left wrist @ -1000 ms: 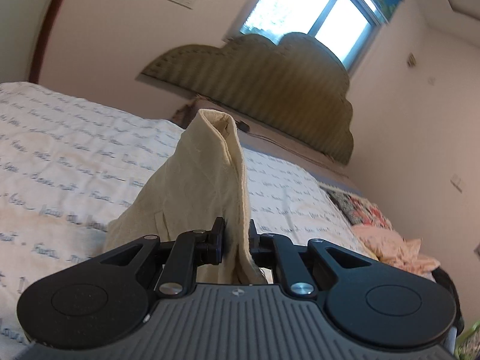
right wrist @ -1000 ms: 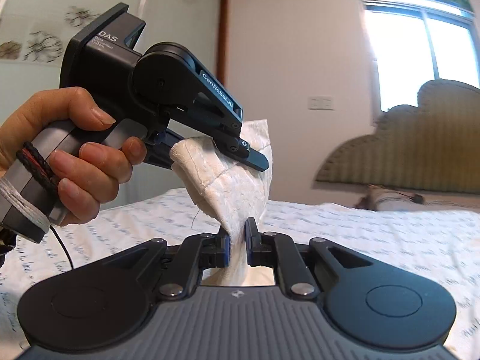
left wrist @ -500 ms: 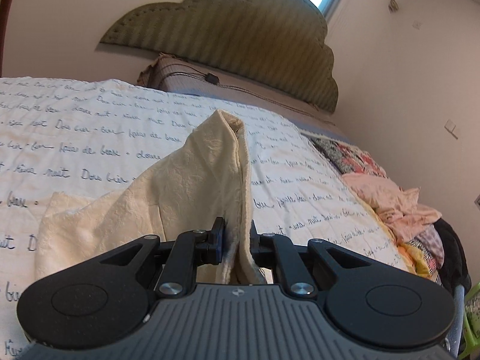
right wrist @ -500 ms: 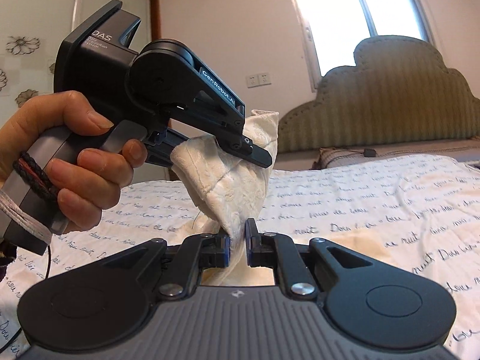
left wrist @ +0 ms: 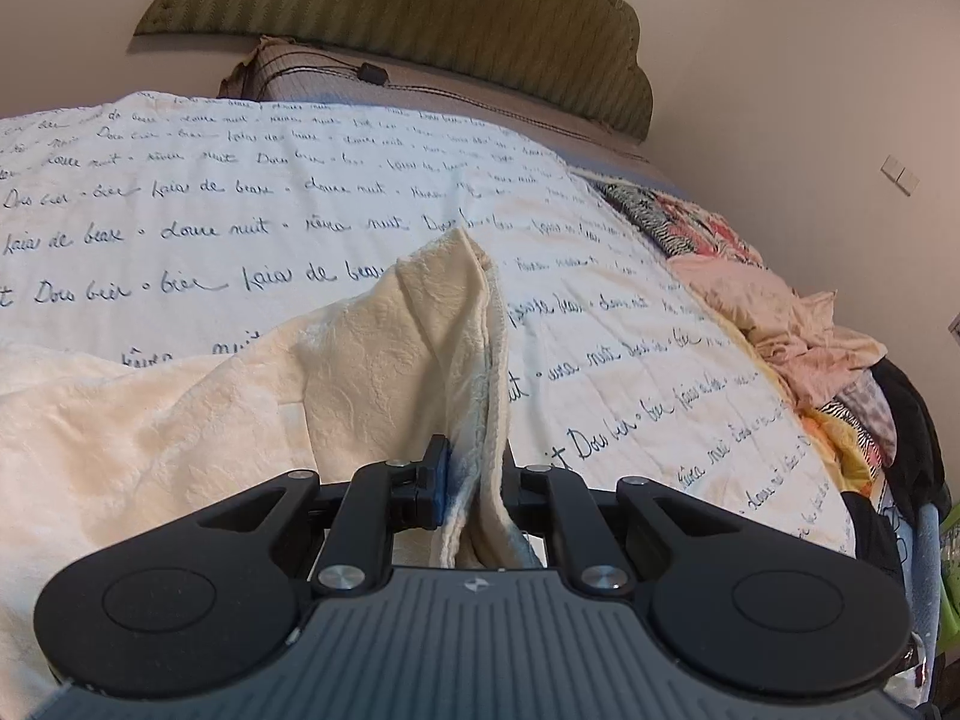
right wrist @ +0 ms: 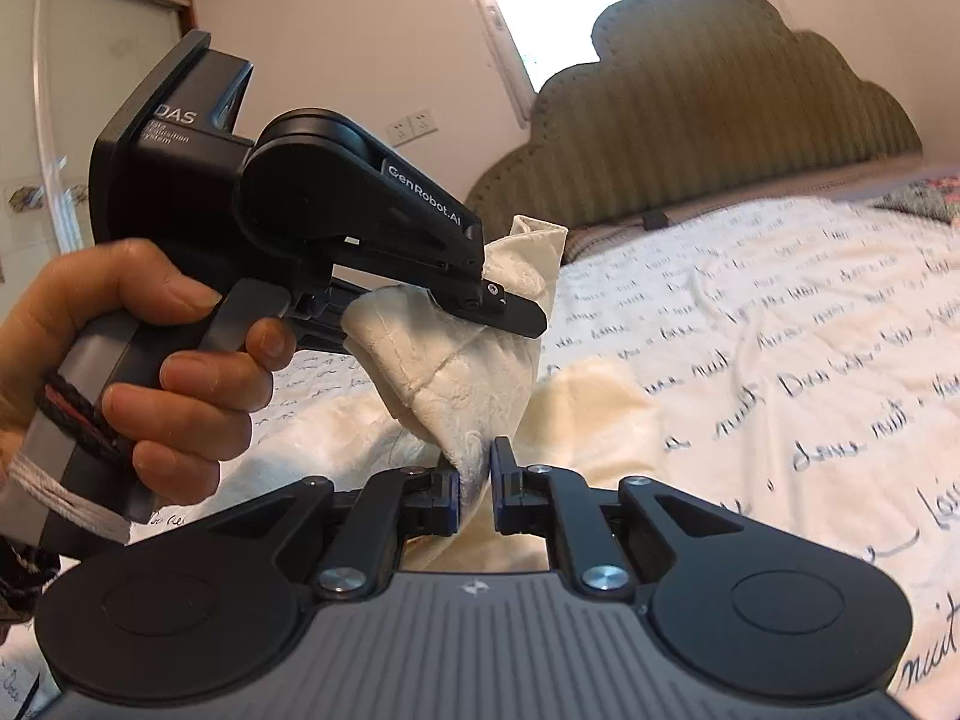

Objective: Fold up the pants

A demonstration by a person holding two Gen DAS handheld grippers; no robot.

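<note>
While cream pants (left wrist: pixel 252 396) drape onto bed (left wrist: pixel 300 192), L gripper (left wrist: pixel 474 474) & R gripper (right wrist: pixel 474 480) each pinch an edge.

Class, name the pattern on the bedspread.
White bedspread printed with rows of dark cursive handwriting; clearest in the left wrist view.

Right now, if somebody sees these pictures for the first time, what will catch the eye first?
First, the cream pants, bunched in mid-air at the middle of the right view, pinched by both the left gripper above and the right gripper below. Next, the hand at the left edge, gripping the left tool's handle. Behind lie the bedspread with handwriting print and the scalloped green headboard.
</note>
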